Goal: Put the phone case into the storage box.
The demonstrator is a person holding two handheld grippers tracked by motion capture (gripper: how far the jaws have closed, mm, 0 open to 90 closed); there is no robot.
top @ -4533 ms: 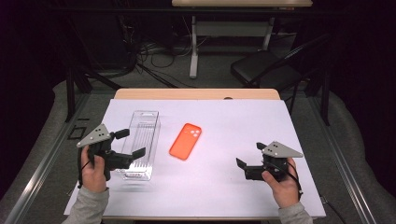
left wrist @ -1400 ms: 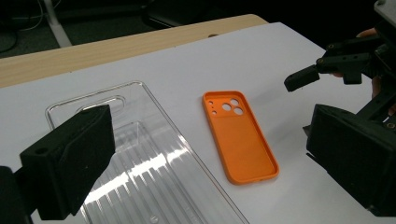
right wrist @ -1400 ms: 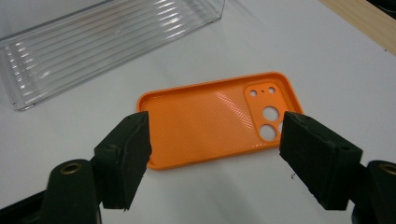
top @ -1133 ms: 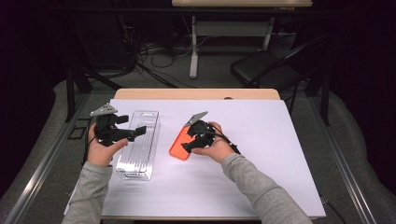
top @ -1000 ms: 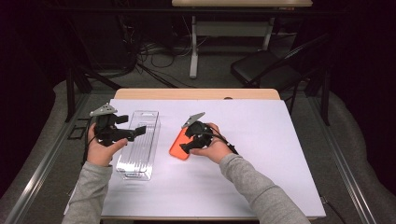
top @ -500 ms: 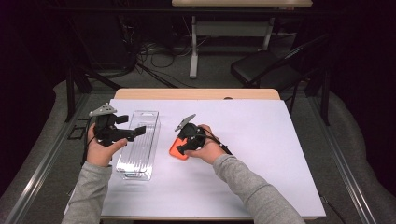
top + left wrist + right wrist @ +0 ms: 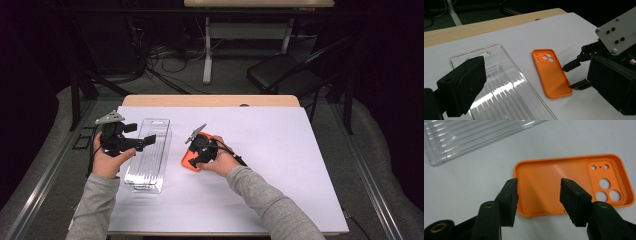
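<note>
I count one orange phone case (image 7: 192, 159), one clear plastic tray (image 7: 148, 155) and two grippers on one white table (image 7: 280, 150).

In the high view the case lies a little left of the frame's centre, just right of the tray, which runs lengthwise at centre left. My right gripper (image 7: 196, 156) sits over the near end of the case and hides much of it there. My left gripper (image 7: 146, 140) hangs over the tray's left half, held in my left hand (image 7: 107, 159).

The right gripper view gives what the high view cannot: the case (image 7: 571, 185) lies open side up, its inside patterned with fine dots, with three large round camera holes and smaller ones at the right of the frame. My right gripper (image 7: 537, 197) straddles the left end of the case; its jaws have just been closing, yet the left one stands outside the short end wall and the right one over the inner floor, spread and not pinching. A corner of the tray (image 7: 474, 137) fills the upper left.

The left gripper view shows the case (image 7: 550, 72) at centre and the right gripper (image 7: 574, 76) reaching in from the right. Of my left gripper (image 7: 461, 87) one jaw shows at lower left over the ribbed tray (image 7: 506, 90), so I cannot tell how its jaws stand.

I can read no brand, label or writing anywhere.
</note>
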